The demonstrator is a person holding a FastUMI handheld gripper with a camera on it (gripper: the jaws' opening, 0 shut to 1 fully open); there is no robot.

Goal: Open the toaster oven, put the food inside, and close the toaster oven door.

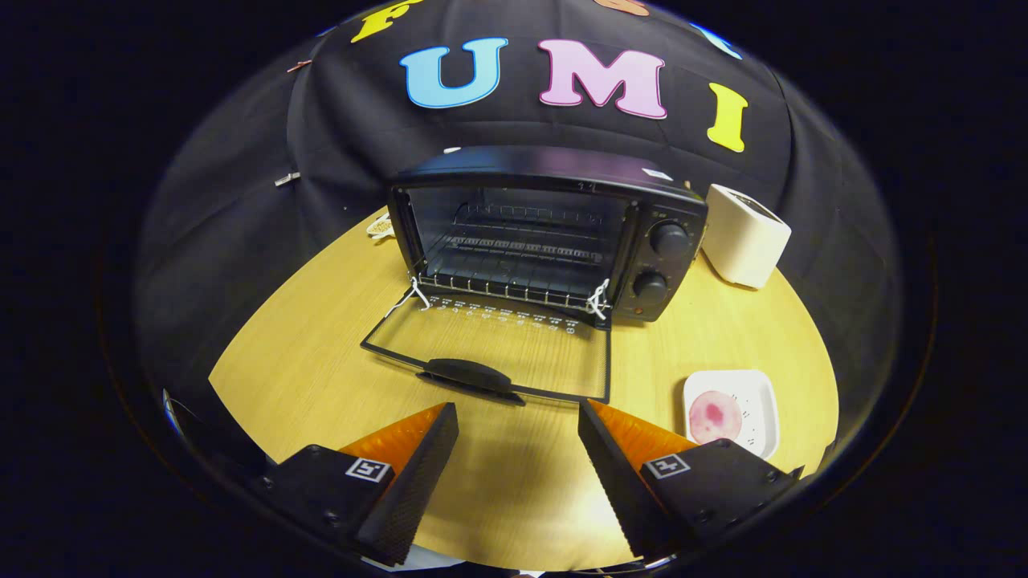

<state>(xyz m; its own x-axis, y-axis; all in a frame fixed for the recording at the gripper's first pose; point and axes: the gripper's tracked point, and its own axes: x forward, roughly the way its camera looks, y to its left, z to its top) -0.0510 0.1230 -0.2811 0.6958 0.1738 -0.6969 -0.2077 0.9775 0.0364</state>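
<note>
A black toaster oven (554, 233) stands at the back of the wooden table (321, 361), its glass door (498, 345) folded down flat with the handle (470, 376) toward me. A wire rack (522, 249) shows inside. A round pink slice of food (715, 416) lies on a small white square plate (763, 401), to the right of the door and just beyond my right finger. My gripper (518, 421) is open, hovering just short of the door handle with nothing between its fingers.
A white boxy appliance (747, 237) stands to the right of the oven. A small pale object (380, 228) lies behind the oven's left corner. Two black knobs (668, 238) sit on the oven's right panel.
</note>
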